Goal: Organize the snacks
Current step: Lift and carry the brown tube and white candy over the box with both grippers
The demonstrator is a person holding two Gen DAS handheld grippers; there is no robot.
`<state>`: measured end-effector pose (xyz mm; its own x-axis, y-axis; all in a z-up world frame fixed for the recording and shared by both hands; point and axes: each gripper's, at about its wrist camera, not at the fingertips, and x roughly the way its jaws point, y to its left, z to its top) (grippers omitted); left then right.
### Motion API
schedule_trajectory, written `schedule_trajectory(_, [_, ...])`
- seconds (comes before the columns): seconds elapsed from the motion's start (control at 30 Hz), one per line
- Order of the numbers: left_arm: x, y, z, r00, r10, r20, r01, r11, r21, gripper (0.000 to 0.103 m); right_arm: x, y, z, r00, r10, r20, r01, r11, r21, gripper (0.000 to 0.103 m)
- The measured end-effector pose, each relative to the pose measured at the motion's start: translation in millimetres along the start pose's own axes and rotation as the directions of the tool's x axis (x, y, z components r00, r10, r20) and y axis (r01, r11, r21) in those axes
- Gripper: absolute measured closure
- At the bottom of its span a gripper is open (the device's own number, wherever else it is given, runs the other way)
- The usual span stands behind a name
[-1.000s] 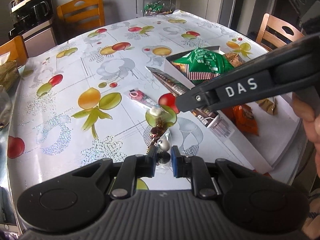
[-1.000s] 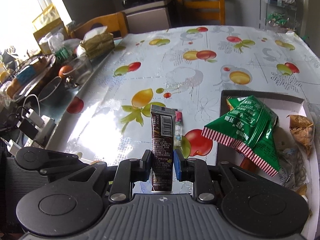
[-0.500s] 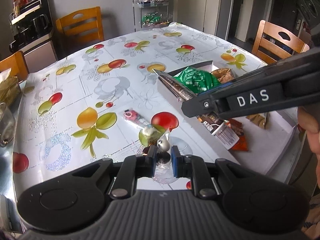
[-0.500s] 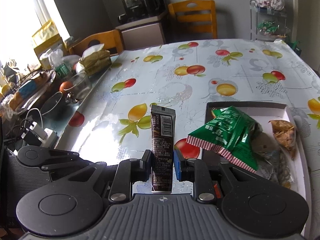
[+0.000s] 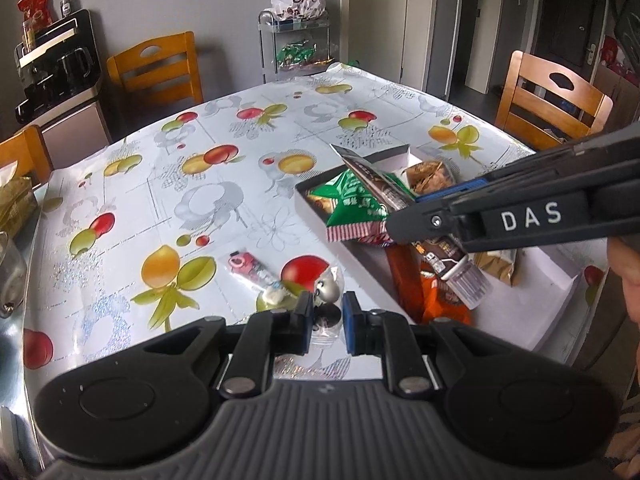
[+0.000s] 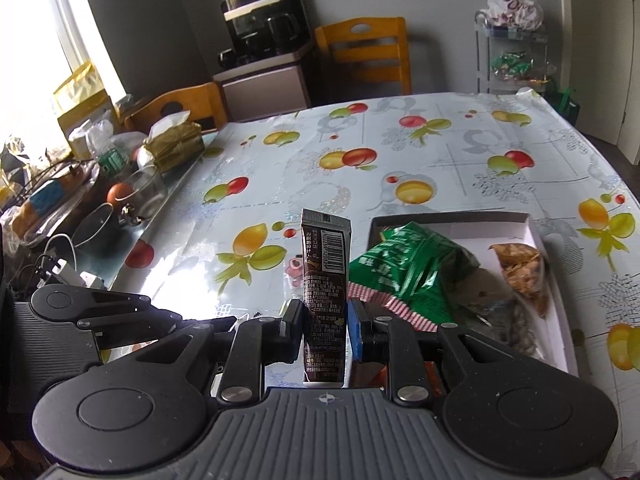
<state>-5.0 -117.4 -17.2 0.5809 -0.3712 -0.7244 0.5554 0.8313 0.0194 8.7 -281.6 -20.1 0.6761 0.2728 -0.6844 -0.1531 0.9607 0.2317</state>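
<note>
1. Over the white tray [image 6: 536, 236], right gripper [image 6: 325, 322] was pinching the brown tube [image 6: 325, 264].
2. Just short of that tray, left gripper [image 5: 327, 320] had its jaws pressed together on a silver candy [image 5: 329, 289].
3. Looked like the drop-off step: both probably needed lowering into the tray, then letting go.

- A surface [image 5: 224, 208] covered in a fruit-print cloth.
- A shallow white box [image 5: 552, 268] of snack packets sits on it.
- A small pink-wrapped candy [image 5: 250, 266] lies near the box.
</note>
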Motion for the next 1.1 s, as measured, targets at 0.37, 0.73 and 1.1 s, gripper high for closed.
schedule_trajectory(0.37, [11, -18, 19, 1.0, -0.023, 0.018, 0.023, 1.0, -0.005, 0.091, -12, -27, 2, 0.999, -0.028, 0.021, 0.028, 0.999, 0.019, 0.078])
schedule_trajectory(0.73, [32, -44, 38, 0.997, -0.072, 0.022, 0.072, 0.997, 0.013, 0.09, -21, -59, 1, 0.997, -0.078, 0.021, 0.077, 0.996, 0.037, 0.078])
schedule_trajectory(1.1, [48, -58, 47, 0.995, -0.099, 0.014, 0.099, 0.995, 0.02, 0.09, -21, -80, -1, 0.994, -0.104, 0.012, 0.103, 0.993, 0.053, 0.078])
